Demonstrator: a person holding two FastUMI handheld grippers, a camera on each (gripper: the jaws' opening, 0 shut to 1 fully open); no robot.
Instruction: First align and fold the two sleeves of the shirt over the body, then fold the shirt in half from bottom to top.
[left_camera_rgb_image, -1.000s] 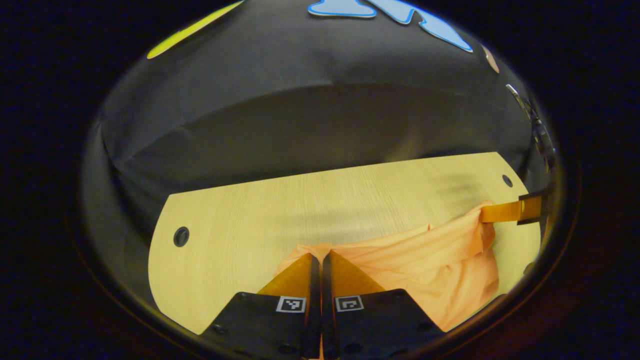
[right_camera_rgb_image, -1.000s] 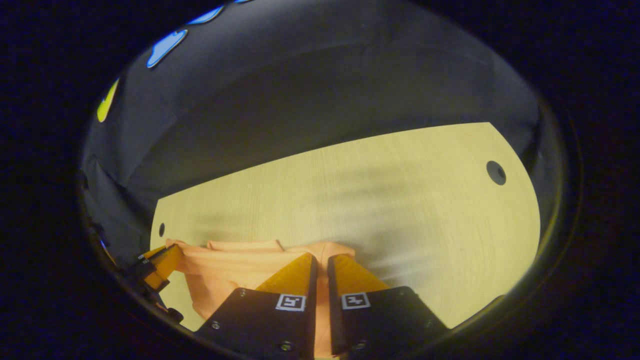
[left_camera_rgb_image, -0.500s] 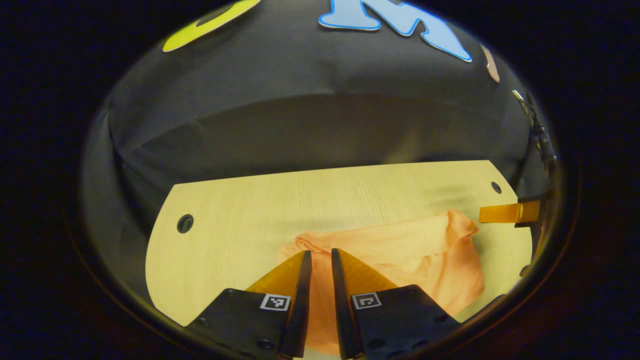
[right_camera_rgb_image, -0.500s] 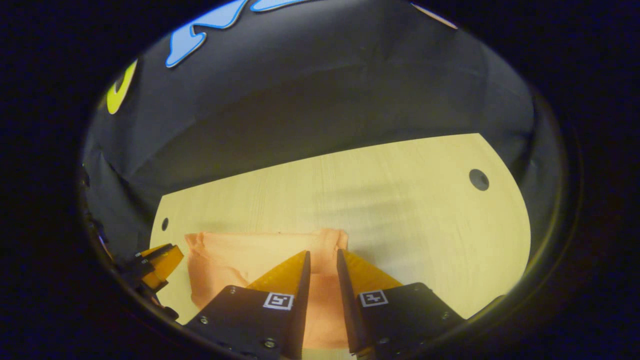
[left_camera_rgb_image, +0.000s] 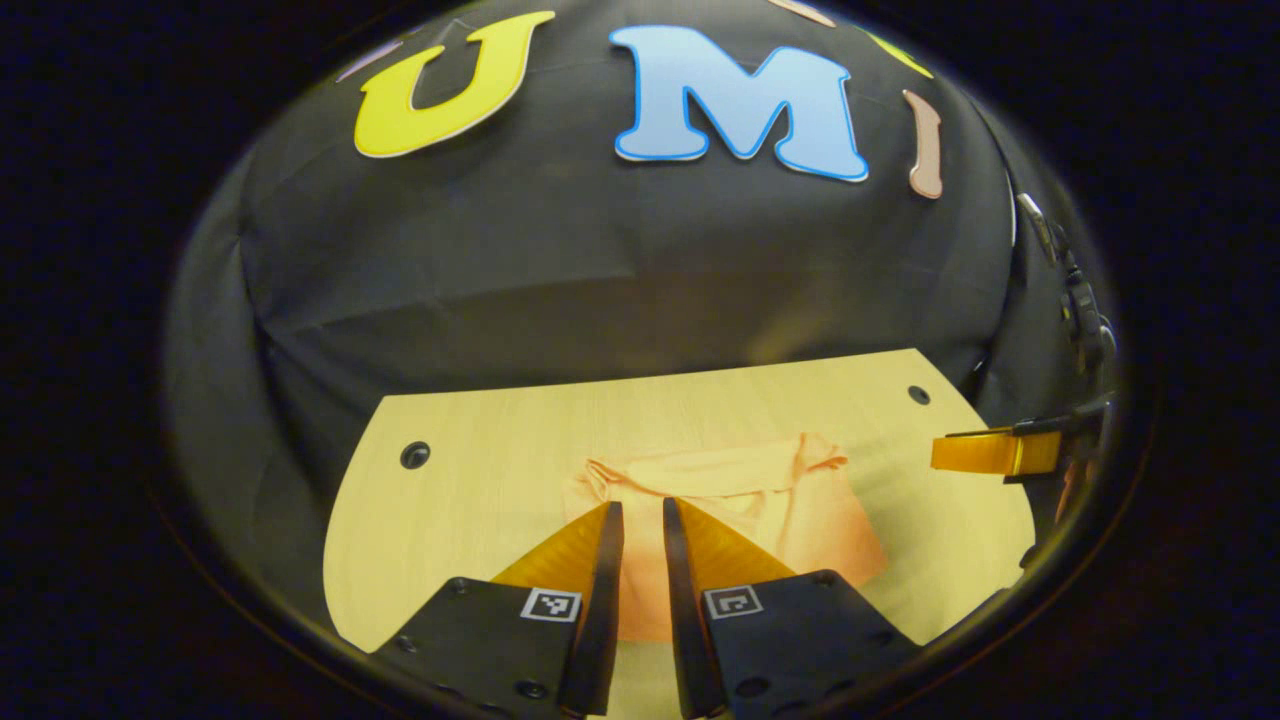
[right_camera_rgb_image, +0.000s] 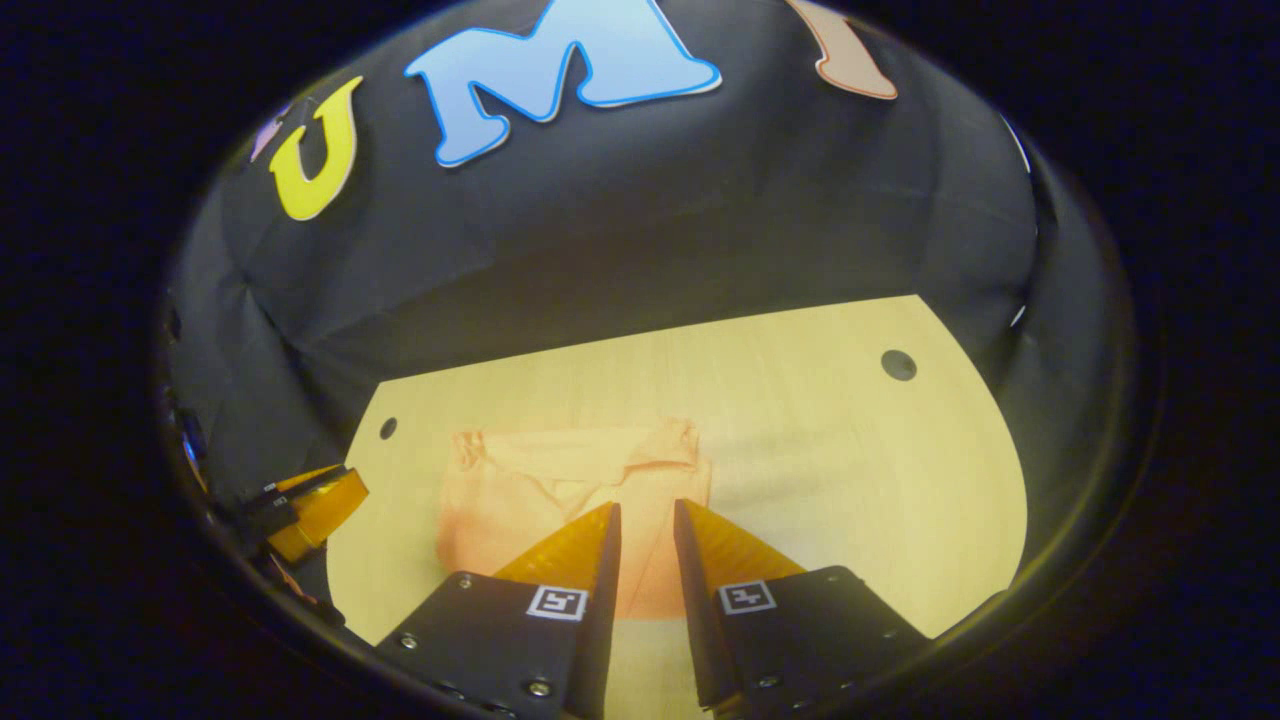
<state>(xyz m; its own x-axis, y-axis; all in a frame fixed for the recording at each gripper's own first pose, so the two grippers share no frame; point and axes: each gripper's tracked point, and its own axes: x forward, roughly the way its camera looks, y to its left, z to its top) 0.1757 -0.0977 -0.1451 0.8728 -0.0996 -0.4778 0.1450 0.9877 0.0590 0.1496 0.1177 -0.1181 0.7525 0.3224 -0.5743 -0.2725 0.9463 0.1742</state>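
Folded shirt (left_camera_rgb_image: 730, 520) lying flat on the table (left_camera_rgb_image: 480, 480), near of centre, left gripper (left_camera_rgb_image: 640, 515) and right gripper (right_camera_rgb_image: 645, 515) both slightly parted and empty above it; likely light, limp, best pinched at corners.

A pale wooden tabletop with a rounded outline (left_camera_rgb_image: 480, 480) fills the lower half of the left gripper view. Small dark round holes (left_camera_rgb_image: 414, 455) sit near its far corners. Behind it hangs a wrinkled black cloth wall (left_camera_rgb_image: 600, 260), under dim, warm light.
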